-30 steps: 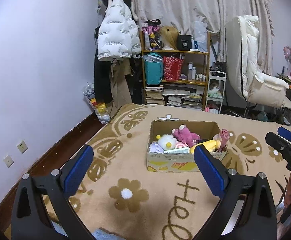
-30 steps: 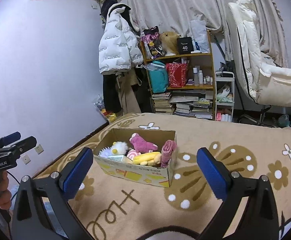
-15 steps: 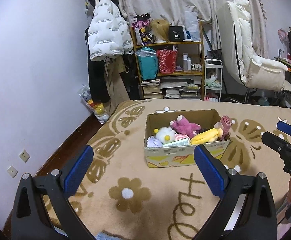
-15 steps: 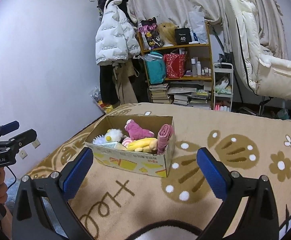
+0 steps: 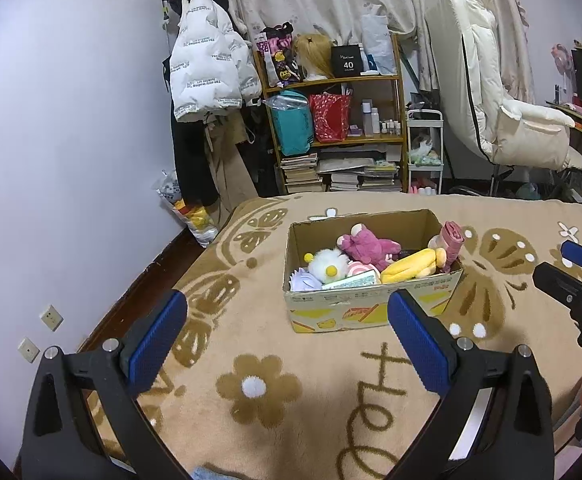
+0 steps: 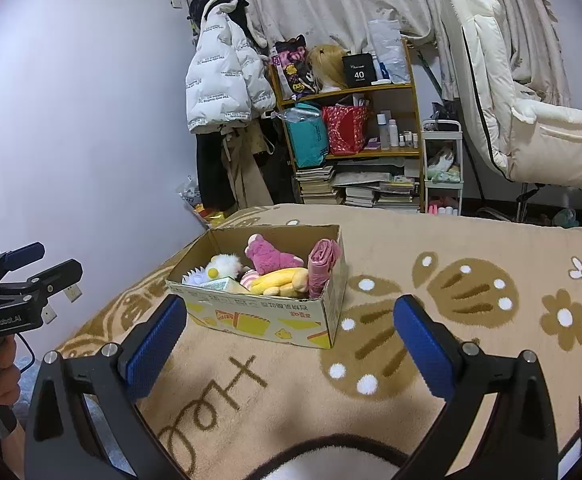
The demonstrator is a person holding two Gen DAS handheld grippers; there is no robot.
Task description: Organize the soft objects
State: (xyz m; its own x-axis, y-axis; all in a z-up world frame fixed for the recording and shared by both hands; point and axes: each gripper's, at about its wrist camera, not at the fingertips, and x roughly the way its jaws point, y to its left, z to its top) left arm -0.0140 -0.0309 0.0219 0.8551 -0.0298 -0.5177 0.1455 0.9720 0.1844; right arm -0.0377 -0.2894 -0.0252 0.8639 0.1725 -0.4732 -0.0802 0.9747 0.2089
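A cardboard box [image 5: 371,312] stands on a tan blanket [image 5: 259,384]. It holds a pink plush [image 5: 365,246], a white fluffy toy [image 5: 327,266], a yellow plush [image 5: 411,266] and a rolled pink cloth [image 5: 451,242]. The box [image 6: 267,320] and the pink plush [image 6: 269,258] also show in the right wrist view. My left gripper [image 5: 283,328] is open and empty, just short of the box. My right gripper [image 6: 291,336] is open and empty, near the box's front corner. Each gripper shows at the edge of the other's view.
A wooden shelf [image 5: 331,128] with books and bags stands beyond the blanket's far edge. A white jacket [image 5: 207,76] hangs left of it. A cream recliner chair [image 5: 507,112] is at the back right. The purple wall [image 5: 51,160] runs along the left.
Both grippers have moved up and tilted down a little toward the box, so it sits lower in both views. Both stay open and empty.
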